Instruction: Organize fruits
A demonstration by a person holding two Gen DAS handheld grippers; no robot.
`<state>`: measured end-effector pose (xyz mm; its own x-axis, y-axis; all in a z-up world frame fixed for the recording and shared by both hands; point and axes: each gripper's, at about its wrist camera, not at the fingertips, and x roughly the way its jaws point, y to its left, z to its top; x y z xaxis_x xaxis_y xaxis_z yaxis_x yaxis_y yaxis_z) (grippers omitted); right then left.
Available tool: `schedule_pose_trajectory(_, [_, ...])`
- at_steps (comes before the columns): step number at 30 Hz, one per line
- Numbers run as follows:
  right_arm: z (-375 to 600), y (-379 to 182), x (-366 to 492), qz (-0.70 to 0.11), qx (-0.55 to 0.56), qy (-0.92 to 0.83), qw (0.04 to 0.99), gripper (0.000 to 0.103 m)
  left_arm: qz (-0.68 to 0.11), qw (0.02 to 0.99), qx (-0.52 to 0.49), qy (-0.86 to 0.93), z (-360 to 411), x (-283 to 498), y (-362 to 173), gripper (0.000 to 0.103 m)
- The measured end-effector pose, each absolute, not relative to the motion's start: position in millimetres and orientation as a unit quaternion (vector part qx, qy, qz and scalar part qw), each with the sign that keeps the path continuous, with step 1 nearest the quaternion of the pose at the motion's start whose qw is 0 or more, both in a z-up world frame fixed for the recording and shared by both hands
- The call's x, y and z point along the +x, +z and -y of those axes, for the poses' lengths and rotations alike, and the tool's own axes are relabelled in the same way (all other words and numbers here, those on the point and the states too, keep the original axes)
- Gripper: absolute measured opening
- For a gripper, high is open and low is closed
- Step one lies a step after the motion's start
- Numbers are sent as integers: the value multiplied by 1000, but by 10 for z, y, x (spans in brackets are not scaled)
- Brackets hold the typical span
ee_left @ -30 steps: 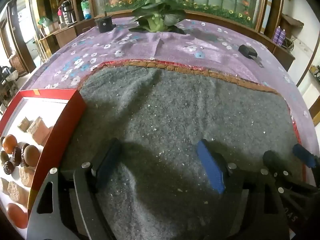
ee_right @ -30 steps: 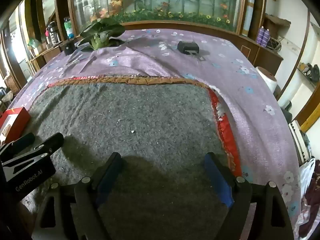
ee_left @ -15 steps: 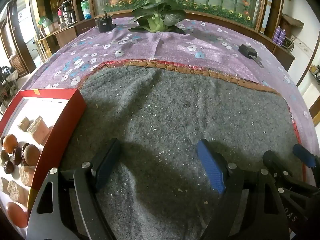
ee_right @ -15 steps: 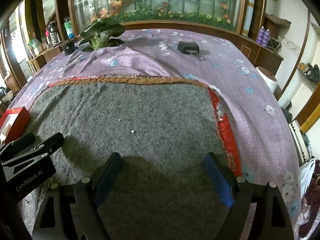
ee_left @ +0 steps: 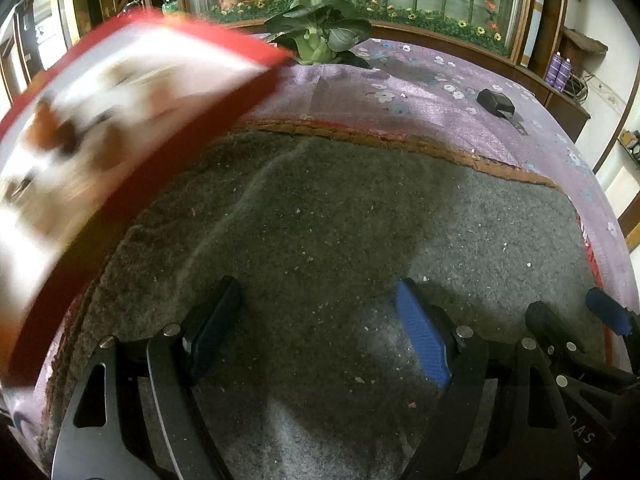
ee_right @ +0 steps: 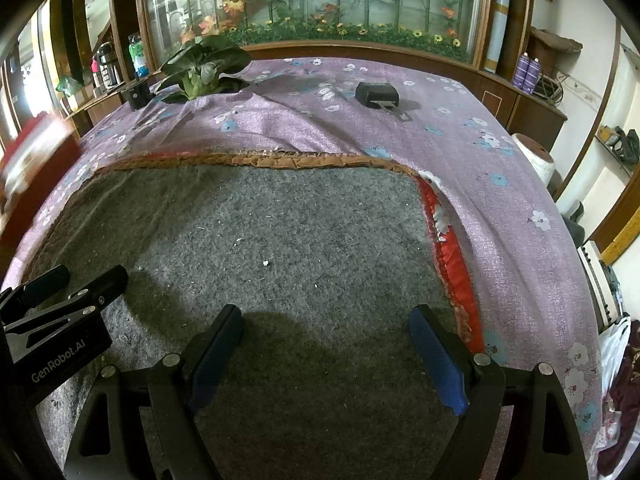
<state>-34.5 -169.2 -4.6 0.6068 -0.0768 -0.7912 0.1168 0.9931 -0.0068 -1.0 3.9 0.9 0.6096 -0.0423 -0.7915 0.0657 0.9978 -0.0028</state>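
Note:
A red box [ee_left: 120, 128] with a white inside and several brown and orange fruits is blurred, tilted up off the table at the left of the left wrist view. It also shows at the left edge of the right wrist view [ee_right: 32, 156]. My left gripper [ee_left: 320, 320] is open and empty over the grey felt mat [ee_left: 340, 208]. My right gripper [ee_right: 324, 344] is open and empty over the same mat [ee_right: 280, 224]. Each gripper shows in the other's view, the right one [ee_left: 576, 320] and the left one [ee_right: 68, 284].
A purple flowered cloth [ee_right: 400, 136] covers the table. A green leafy vegetable [ee_left: 320, 36] and a black cylinder [ee_right: 136, 96] lie at the far side. A black device [ee_right: 378, 94] lies on the far right. A glass cabinet with flowers stands behind.
The red box has risen from lying flat at the lower left and now tilts in the air, blurred by motion. Both grippers stay in place and open.

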Motion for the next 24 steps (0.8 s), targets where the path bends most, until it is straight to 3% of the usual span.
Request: schedule_pose_trajectory(24, [1688,-50,-348,-440,23,-53,896,86,-441,897,13,-30,-86,31,-13,81])
